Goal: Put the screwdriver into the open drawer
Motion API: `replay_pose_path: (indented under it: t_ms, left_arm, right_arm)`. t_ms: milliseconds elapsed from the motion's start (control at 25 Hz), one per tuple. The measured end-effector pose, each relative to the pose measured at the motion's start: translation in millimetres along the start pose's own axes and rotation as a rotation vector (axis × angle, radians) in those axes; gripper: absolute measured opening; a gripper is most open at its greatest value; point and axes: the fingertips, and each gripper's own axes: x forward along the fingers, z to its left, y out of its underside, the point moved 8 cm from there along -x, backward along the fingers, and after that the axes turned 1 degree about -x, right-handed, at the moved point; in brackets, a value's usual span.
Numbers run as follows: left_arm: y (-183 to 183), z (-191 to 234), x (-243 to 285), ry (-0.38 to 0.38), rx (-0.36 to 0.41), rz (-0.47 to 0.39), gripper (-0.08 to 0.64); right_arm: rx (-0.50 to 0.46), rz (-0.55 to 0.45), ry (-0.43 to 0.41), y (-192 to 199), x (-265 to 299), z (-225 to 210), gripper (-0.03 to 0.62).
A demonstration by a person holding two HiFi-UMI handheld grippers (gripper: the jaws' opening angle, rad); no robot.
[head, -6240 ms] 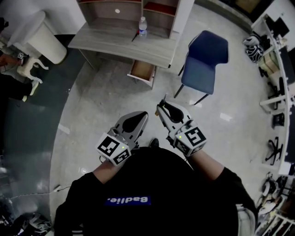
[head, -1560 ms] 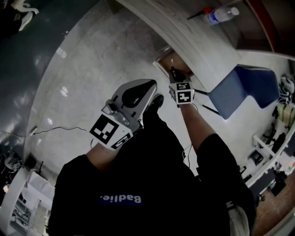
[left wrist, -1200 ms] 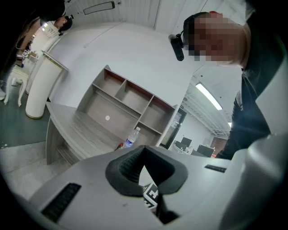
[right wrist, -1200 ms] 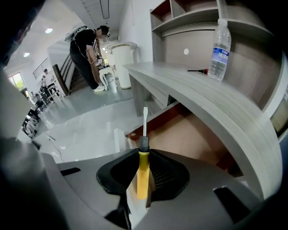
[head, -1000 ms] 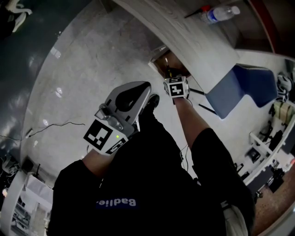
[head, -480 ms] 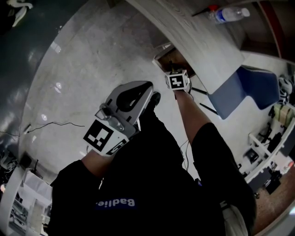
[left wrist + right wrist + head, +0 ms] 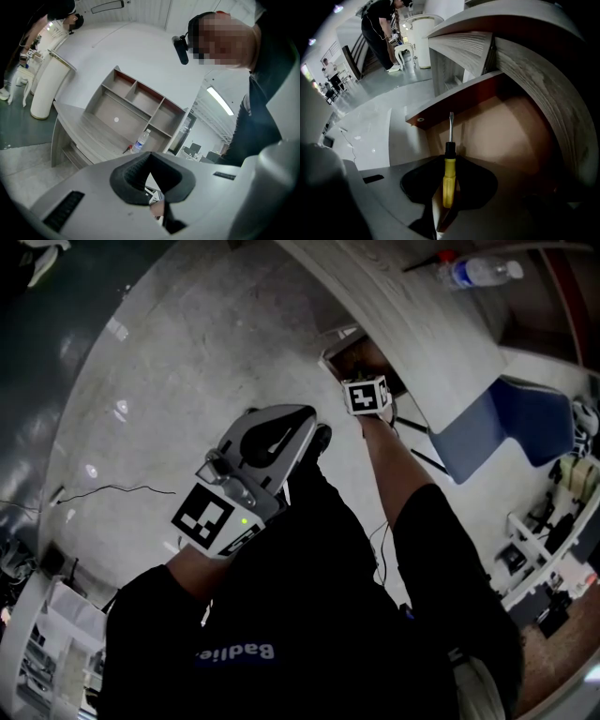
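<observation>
The screwdriver (image 7: 449, 180) has a yellow handle, a black collar and a steel shaft. My right gripper (image 7: 448, 159) is shut on its handle, the shaft sticking out past the jaws. It points steeply down into the open drawer (image 7: 501, 131), with the tip over the drawer's tan floor just behind the red-brown front panel (image 7: 454, 101). In the head view my right gripper (image 7: 364, 379) reaches into the drawer (image 7: 349, 354) under the desk edge. My left gripper (image 7: 302, 420) is held near my body, shut and holding nothing.
The grey desk top (image 7: 412, 315) overhangs the drawer. On it stand a water bottle (image 7: 478, 270) and a shelf unit (image 7: 136, 101). A blue chair (image 7: 511, 423) stands to the right. A thin cable (image 7: 112, 491) lies on the floor. People stand far off (image 7: 382, 28).
My right gripper has sunk further into the drawer with the screwdriver and tipped more downward. The left gripper has stayed where it was.
</observation>
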Motion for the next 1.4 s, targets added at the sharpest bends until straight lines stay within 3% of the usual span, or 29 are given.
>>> replay_pose_path:
  t_ms: [840,1160,1400]
  left_arm:
    - [1.9,9.5,-10.5,-0.012,-0.007,0.011,0.002]
    - [-0.5,-0.3,-13.6,0.011,-0.009,0.038,0.002]
    - [-15.3,-12.0,-12.2,0.031,0.036,0.022,0.002]
  right_arm:
    - [-0.093,0.092,0.127,-18.6,9.7,7.4,0.103]
    - [-0.069,0.025,0.114,-16.0,-7.2,3.2,0.16]
    - [-0.005,-0.046,0.107,-14.3,-40.5,3.9,0.16]
